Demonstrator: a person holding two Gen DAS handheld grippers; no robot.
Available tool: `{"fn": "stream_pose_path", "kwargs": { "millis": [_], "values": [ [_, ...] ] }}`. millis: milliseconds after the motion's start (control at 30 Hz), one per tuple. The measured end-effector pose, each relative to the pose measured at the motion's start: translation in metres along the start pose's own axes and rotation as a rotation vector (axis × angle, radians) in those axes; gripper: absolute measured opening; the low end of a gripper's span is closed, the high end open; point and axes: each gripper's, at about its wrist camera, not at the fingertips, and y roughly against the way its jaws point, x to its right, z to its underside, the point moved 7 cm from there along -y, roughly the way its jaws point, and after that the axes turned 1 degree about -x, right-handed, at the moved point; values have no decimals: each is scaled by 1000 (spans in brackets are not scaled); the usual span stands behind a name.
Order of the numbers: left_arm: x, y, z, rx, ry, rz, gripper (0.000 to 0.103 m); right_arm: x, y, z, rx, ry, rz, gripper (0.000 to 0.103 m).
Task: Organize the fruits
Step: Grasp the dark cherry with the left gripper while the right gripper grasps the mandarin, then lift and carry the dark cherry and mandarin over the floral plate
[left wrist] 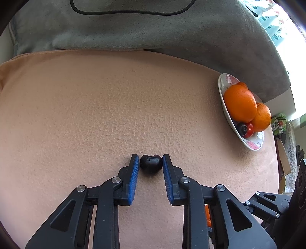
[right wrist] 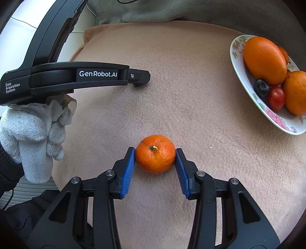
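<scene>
In the left wrist view my left gripper (left wrist: 150, 160) is shut on a small dark cherry (left wrist: 150, 164) that rests on the tan cloth; both blue pads touch it. In the right wrist view my right gripper (right wrist: 155, 152) is shut on a small mandarin (right wrist: 155, 154), stem up, on the cloth. A floral plate (right wrist: 239, 65) at the right holds a big orange (right wrist: 264, 60), another orange (right wrist: 295, 92), a dark berry (right wrist: 261, 88) and a red cherry tomato (right wrist: 276, 98). The plate also shows in the left wrist view (left wrist: 222, 86).
The left gripper's black body (right wrist: 76, 76) and a white-gloved hand (right wrist: 34, 130) fill the left of the right wrist view. A grey cushion (left wrist: 133, 30) with a black cable (left wrist: 124, 12) lies behind the tan cloth (left wrist: 95, 105). Packages (left wrist: 278, 122) sit past the plate.
</scene>
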Motion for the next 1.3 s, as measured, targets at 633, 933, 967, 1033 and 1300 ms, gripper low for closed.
{"fn": "stream_pose_path", "kwargs": {
  "millis": [633, 933, 967, 1033, 1300],
  "values": [
    [23, 12, -7, 27, -27, 20, 22, 31, 41, 9, 85, -59, 14, 43],
    [49, 16, -17, 47, -61, 49, 22, 60, 75, 4, 158, -122, 48, 43],
    [51, 17, -19, 50, -66, 53, 22, 65, 79, 4, 166, -129, 51, 43],
    [57, 19, -23, 56, -73, 59, 22, 74, 89, 3, 183, -143, 59, 43],
    [87, 19, -32, 74, -101, 97, 22, 115, 124, -6, 247, -187, 104, 43]
  ]
}}
